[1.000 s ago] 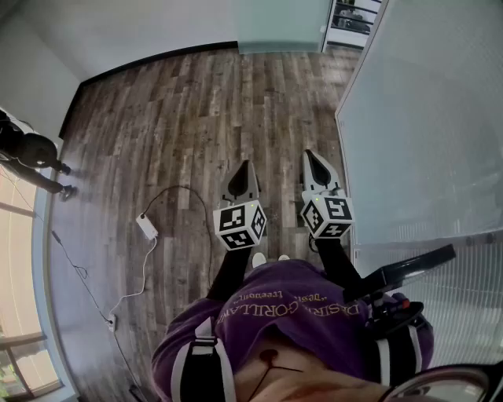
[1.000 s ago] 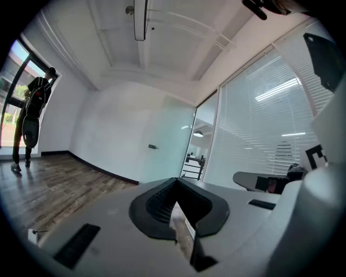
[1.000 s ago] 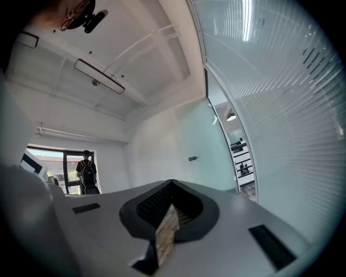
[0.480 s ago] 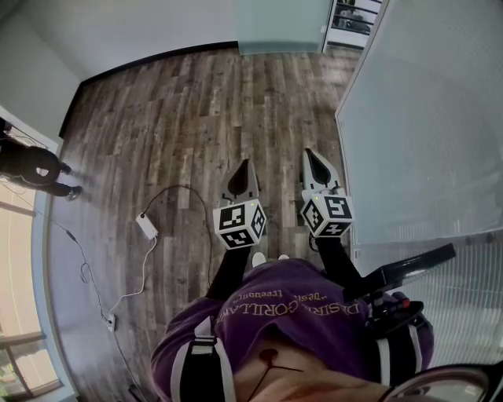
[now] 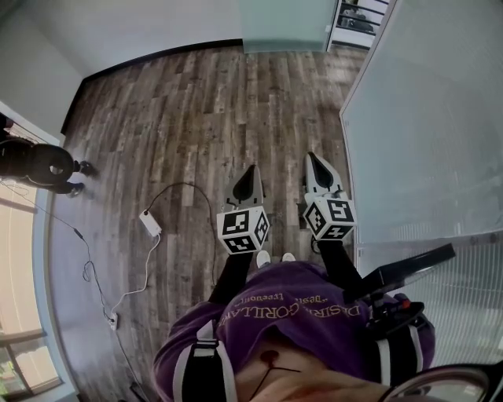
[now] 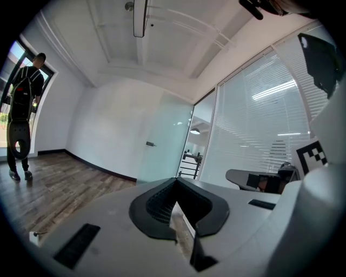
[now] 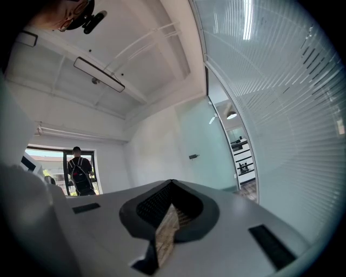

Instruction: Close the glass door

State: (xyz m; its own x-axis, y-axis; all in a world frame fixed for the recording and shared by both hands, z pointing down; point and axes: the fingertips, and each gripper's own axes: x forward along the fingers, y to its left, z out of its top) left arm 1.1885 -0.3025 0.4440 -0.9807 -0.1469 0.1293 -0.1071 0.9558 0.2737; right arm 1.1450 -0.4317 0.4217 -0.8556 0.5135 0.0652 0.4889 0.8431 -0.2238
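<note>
**A:** Here, in the head view, which step is in hand?

**B:** The approach, by my reading. The left tool and right tool are held side by side over the floor. Both have their jaws together and hold nothing. The door stands at the far end of the room, well apart from them. An open doorway lies just to its right.

**A:** And around them?

**B:** A glass wall runs along the right. A corded adapter lies on the floor to the left, off the direct line. A person stands at the far left.

**A:** Left tool view?

**B:** The jaws are closed on nothing. Beyond them is the door, with its handle near the edge away from the doorway.

**A:** Right tool view?

**B:** Likewise closed and empty, with the door ahead. The next move probably calls for walking up the floor and reaching the handle. The door would then swing across the doorway. Nothing visible blocks the way.
</note>
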